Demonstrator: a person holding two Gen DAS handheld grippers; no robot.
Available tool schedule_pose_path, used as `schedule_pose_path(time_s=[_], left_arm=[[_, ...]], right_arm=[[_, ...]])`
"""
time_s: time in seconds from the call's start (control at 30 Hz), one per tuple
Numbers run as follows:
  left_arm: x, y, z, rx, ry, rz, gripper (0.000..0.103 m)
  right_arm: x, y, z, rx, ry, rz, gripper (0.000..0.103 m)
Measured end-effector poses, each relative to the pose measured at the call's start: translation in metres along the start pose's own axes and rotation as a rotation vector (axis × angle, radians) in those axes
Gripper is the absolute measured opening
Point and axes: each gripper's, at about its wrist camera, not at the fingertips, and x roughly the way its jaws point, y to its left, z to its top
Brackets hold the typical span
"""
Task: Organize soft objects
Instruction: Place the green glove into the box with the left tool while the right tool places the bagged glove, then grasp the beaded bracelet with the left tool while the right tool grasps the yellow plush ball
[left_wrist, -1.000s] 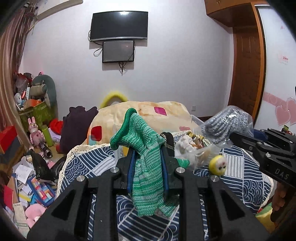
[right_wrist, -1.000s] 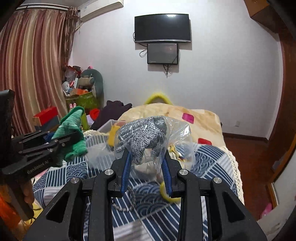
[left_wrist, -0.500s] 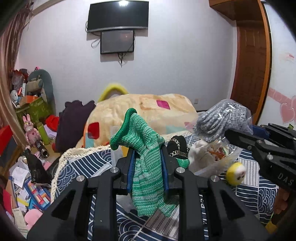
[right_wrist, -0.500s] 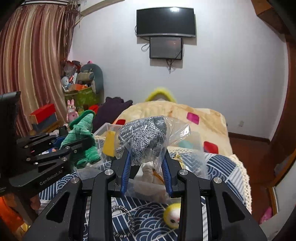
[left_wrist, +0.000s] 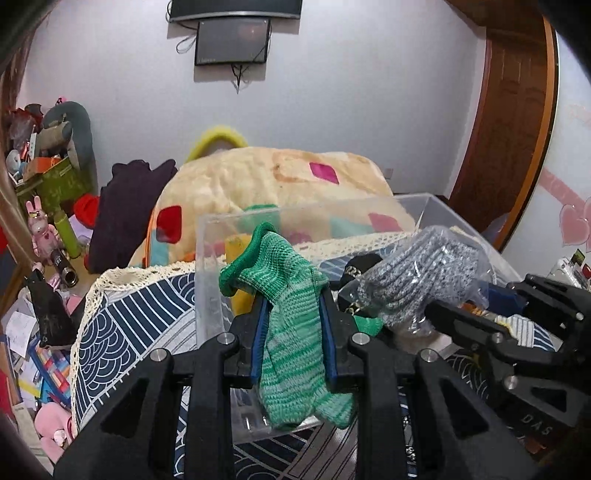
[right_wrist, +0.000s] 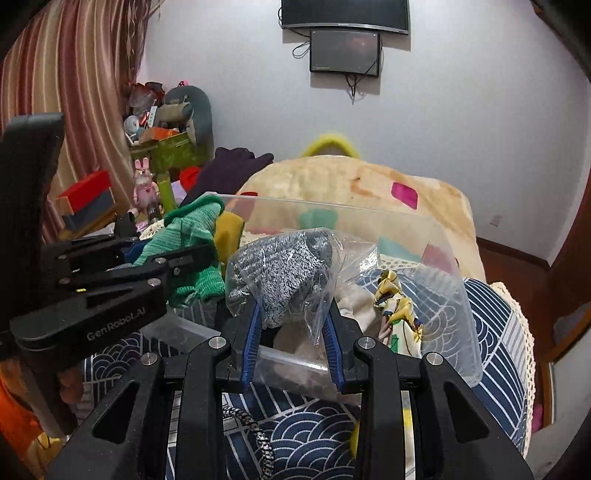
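My left gripper (left_wrist: 291, 317) is shut on a green knitted sock (left_wrist: 291, 343), which hangs over the near edge of a clear plastic bin (left_wrist: 314, 214) on the bed. The sock also shows in the right wrist view (right_wrist: 192, 236). My right gripper (right_wrist: 291, 325) is shut on a clear bag with a grey speckled knit item (right_wrist: 284, 266), held over the same bin (right_wrist: 454, 295). In the left wrist view the bag (left_wrist: 424, 284) sits just right of the sock, with the right gripper (left_wrist: 436, 314) behind it. The bin holds white cloth, a yellow item and other soft things.
The bin rests on a blue and white patterned bedspread (left_wrist: 122, 332). A cream blanket (left_wrist: 280, 181) with coloured patches lies behind it. A dark garment (left_wrist: 129, 206) and toys clutter the floor on the left. A wooden door (left_wrist: 513, 122) is at the right.
Both grippers have moved forward and down toward the bin, which now fills the middle of both views. The sock and bag stay gripped.
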Motion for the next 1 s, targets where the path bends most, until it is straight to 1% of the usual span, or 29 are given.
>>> schedule_pose_path(time_s=[0.1,0.17,0.27,0.3,0.33,0.37,0.43,0.5,0.57,0.67,0.73,0.77,0.83,0.9,0.97,1.0], left_arm=[[0.007,-0.001,0.001,0.008,0.022,0.006,0.025],[0.006,-0.003,0.001,0.019,0.02,0.016,0.028],[0.005,-0.005,0.001,0.022,0.033,0.02,0.04],[0.004,-0.004,0.001,0.018,0.039,0.01,0.046],[0.002,-0.004,0.001,0.019,0.042,0.003,0.049],[-0.001,-0.005,0.0,0.023,0.041,0.004,0.049],[-0.008,-0.006,-0.001,0.036,0.021,0.007,0.054],[-0.015,-0.008,-0.003,0.056,0.007,0.007,0.056],[-0.023,-0.011,-0.005,0.068,-0.003,0.006,0.057],[-0.032,-0.013,-0.006,0.07,-0.009,-0.003,0.057],[-0.039,-0.013,-0.007,0.062,-0.023,-0.006,0.058],[-0.044,-0.013,-0.007,0.055,-0.032,-0.008,0.059],[-0.051,-0.014,-0.008,0.049,-0.044,-0.012,0.068],[-0.06,-0.016,-0.008,0.042,-0.063,-0.015,0.071],[-0.069,-0.018,-0.009,0.038,-0.085,-0.013,0.077],[-0.074,-0.019,-0.01,0.04,-0.095,-0.01,0.082]], right_arm=[[0.0,0.001,0.002,-0.008,0.008,-0.001,0.029],[0.0,0.002,0.002,-0.022,0.011,-0.008,0.029],[0.003,0.004,0.007,-0.029,0.02,-0.012,0.031],[0.004,0.003,0.008,-0.025,0.023,-0.012,0.031],[0.003,0.003,0.008,-0.021,0.025,-0.014,0.033],[0.002,0.002,0.008,-0.015,0.026,-0.01,0.034],[-0.001,-0.002,0.008,0.005,0.027,0.017,0.038],[-0.005,-0.003,0.006,0.008,0.024,0.024,0.039],[-0.01,-0.002,0.004,0.0,0.019,0.019,0.04],[-0.021,-0.001,0.003,-0.006,-0.006,0.012,0.046],[-0.032,-0.002,0.003,-0.007,-0.038,0.004,0.059],[-0.036,-0.002,0.004,-0.008,-0.052,-0.001,0.06],[-0.047,0.0,0.004,-0.017,-0.083,-0.012,0.06],[-0.059,-0.001,0.003,-0.028,-0.112,-0.023,0.061],[-0.069,-0.002,0.002,-0.032,-0.136,-0.036,0.065],[-0.074,-0.004,0.0,-0.033,-0.148,-0.042,0.067]])
